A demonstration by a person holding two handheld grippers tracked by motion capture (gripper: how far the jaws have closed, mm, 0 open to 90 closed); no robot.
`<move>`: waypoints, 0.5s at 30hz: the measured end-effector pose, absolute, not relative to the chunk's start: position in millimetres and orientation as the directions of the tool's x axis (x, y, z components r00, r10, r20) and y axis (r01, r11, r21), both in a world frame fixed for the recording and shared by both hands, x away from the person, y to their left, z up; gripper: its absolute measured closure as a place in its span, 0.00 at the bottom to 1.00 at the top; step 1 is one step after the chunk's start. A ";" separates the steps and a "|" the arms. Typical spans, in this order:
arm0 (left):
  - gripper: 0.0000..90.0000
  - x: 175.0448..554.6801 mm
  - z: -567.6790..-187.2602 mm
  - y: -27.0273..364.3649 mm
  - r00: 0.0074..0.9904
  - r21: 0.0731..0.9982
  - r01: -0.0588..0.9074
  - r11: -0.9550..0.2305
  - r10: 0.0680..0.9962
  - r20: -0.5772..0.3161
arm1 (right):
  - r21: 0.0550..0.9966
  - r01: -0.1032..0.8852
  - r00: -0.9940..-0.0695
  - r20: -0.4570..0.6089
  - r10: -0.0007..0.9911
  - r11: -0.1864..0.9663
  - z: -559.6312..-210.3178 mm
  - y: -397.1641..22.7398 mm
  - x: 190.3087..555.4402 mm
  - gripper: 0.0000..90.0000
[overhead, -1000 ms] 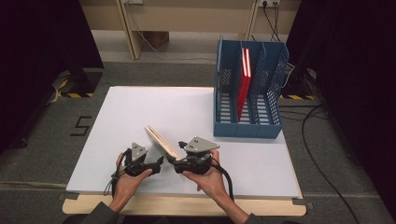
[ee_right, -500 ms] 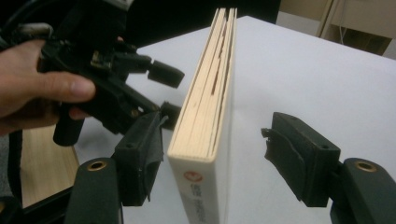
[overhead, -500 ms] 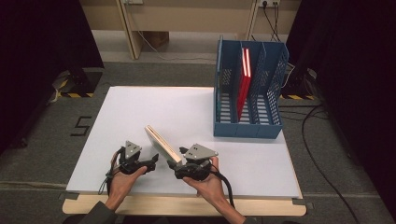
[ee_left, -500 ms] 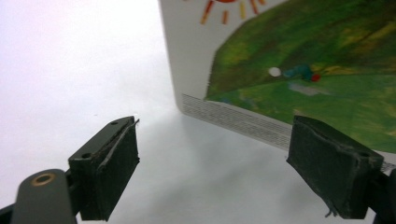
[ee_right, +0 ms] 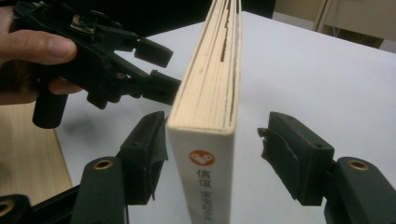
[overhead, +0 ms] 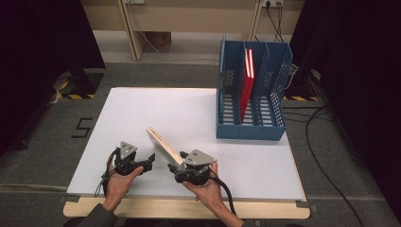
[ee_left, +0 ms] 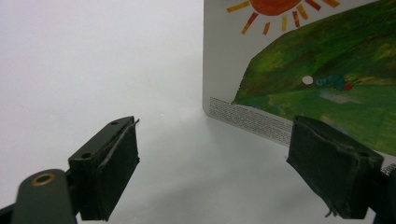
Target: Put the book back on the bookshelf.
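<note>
- R gripper (overhead: pixel 182 166) at table's near edge, abt 6 o'clock in high view: jaws apart, straddling the spine end of a picture book (overhead: pixel 163 146). In right gripper view the book (ee_right: pixel 210 112) stands btwn the pads; left pad (ee_right: pixel 152 144) just beside or touching the cover, right pad well clear, so not clamped. Jaws have just been closing w/ the book btwn them.
- Book stands on edge on white table (overhead: pixel 189 109); long axis runs from R gripper toward abt 10–11 o'clock.
- L gripper (overhead: pixel 150 160) just beside the book at its 9 o'clock, jaws apart, nothing btwn them; in left gripper view the painted cover (ee_left: pixel 317 70) is at 1–2 o'clock, past the right pad (ee_left: pixel 334 172).
- R hand nearer, already lined up on the spine; judgement: next move is to squeeze.
- Far, 1 o'clock: blue file rack (overhead: pixel 253 130) w/ a red book (overhead: pixel 246 85) upright in a middle slot.
</note>
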State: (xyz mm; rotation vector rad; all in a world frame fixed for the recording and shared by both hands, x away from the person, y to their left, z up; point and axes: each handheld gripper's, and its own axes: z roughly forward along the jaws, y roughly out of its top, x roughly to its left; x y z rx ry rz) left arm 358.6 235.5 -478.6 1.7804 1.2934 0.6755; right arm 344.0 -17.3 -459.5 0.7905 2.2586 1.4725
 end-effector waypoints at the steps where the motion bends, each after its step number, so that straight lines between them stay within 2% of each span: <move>1: 0.17 359.0 -478.9 236.0 0.329 0.850 0.508 -0.143 0.944 -0.037 | 0.911 0.270 -0.790 0.024 0.613 0.313 -460.5 -16.9 344.2 0.43; 15: 0.17 360.3 -479.2 239.6 0.318 0.847 0.513 -0.136 0.947 -0.040 | 0.915 0.258 -0.783 0.011 0.622 0.310 -470.2 -16.3 348.1 0.44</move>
